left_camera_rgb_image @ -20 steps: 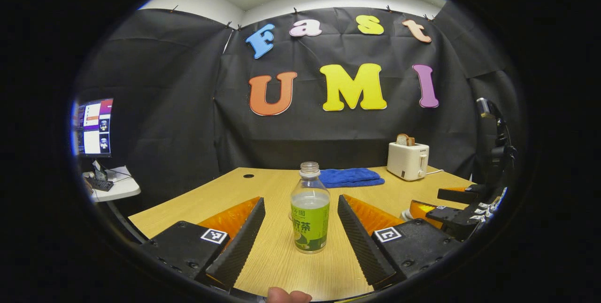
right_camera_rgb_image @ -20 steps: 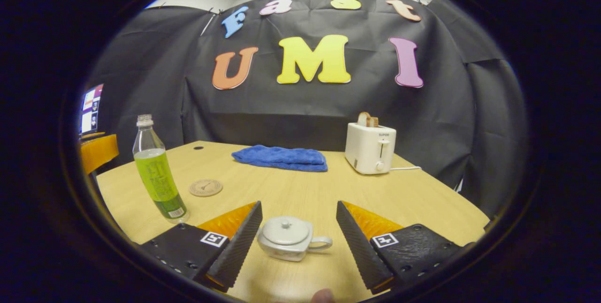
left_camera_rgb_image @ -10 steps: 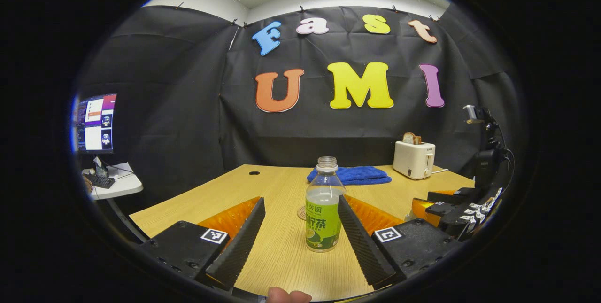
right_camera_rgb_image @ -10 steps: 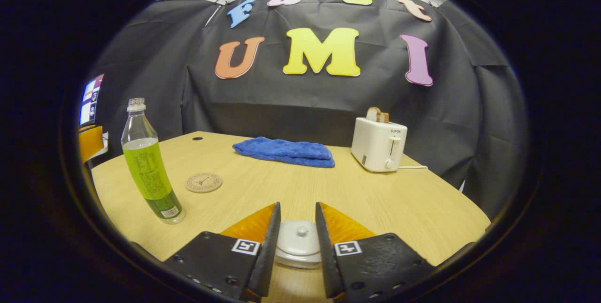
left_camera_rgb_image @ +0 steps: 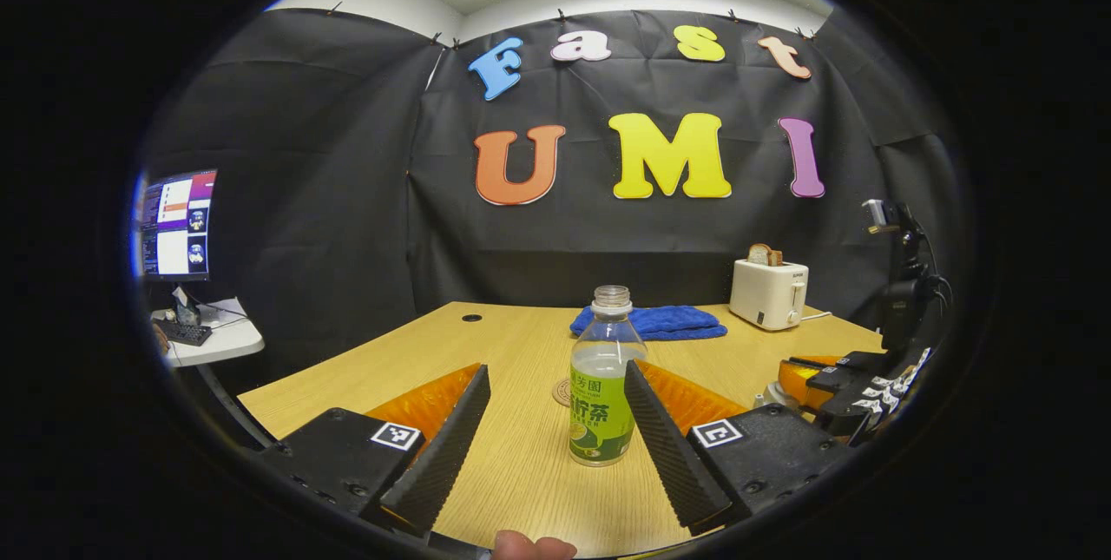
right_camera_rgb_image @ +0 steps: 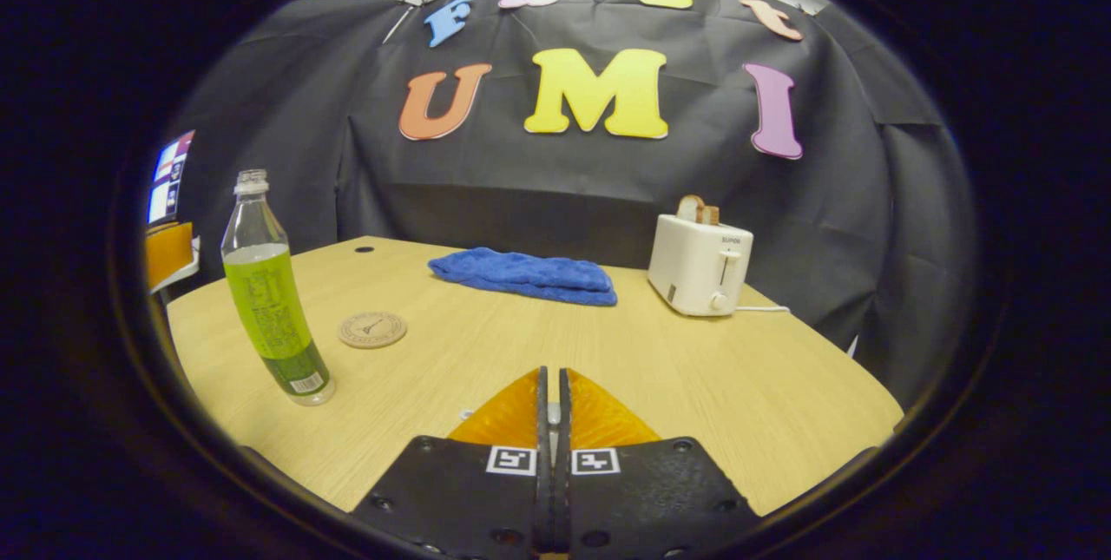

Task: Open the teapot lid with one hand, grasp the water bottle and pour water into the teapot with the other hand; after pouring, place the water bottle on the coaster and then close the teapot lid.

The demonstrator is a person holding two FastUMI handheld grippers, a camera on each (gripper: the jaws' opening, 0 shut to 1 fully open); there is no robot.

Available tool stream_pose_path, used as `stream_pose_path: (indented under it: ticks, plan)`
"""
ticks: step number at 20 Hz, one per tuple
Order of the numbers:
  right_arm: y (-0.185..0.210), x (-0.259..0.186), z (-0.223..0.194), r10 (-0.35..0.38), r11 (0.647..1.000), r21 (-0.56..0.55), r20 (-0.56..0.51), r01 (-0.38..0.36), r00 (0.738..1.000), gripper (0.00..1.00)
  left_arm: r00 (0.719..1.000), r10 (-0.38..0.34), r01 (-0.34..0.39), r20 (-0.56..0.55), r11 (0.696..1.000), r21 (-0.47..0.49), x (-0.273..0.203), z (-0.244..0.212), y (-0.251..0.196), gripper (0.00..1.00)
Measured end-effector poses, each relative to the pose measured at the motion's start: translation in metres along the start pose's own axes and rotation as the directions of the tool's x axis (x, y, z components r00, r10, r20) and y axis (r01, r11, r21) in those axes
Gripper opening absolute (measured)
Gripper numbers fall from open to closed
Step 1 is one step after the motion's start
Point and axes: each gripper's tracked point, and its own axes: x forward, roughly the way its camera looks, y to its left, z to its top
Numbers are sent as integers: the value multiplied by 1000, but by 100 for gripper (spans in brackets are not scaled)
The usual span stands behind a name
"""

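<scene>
Left claw spread wide, water bottle standing upright between the fingers, close by the right one. Right claw pressed nearly together, pinching a small pale bit of the teapot lid. Coaster flat on worktop, just beside the bottle.

Chinese characters on the water bottle; small, unreadable brand on toaster.

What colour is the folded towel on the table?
The towel is blue. It shows best in the right gripper view, lying left of the toaster.
</scene>
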Motion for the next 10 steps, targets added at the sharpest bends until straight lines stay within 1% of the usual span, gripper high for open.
stream_pose_path:
  ticks: [2,6,7,8,10]
  plan:
    - [-3,0,3,8,1000,-10,3,-8,1000,0,1000,-6,6,-1,1000,3,1,-1,-1,98]
    - [-3,-2,12,30,1000,7,21,-31,999,0,1000,-8,8,-15,1000,9,6,-6,-5,98]
    - [-3,-4,14,34,999,13,26,-35,999,2,1000,-8,8,-21,1000,7,7,-8,-6,98]
    - [-4,-5,18,37,999,17,32,-38,999,0,1000,-10,10,-25,1000,3,7,-10,-6,98]
    - [-5,-7,24,42,999,16,45,-43,998,0,999,-10,10,-32,1000,-3,9,-14,-5,98]
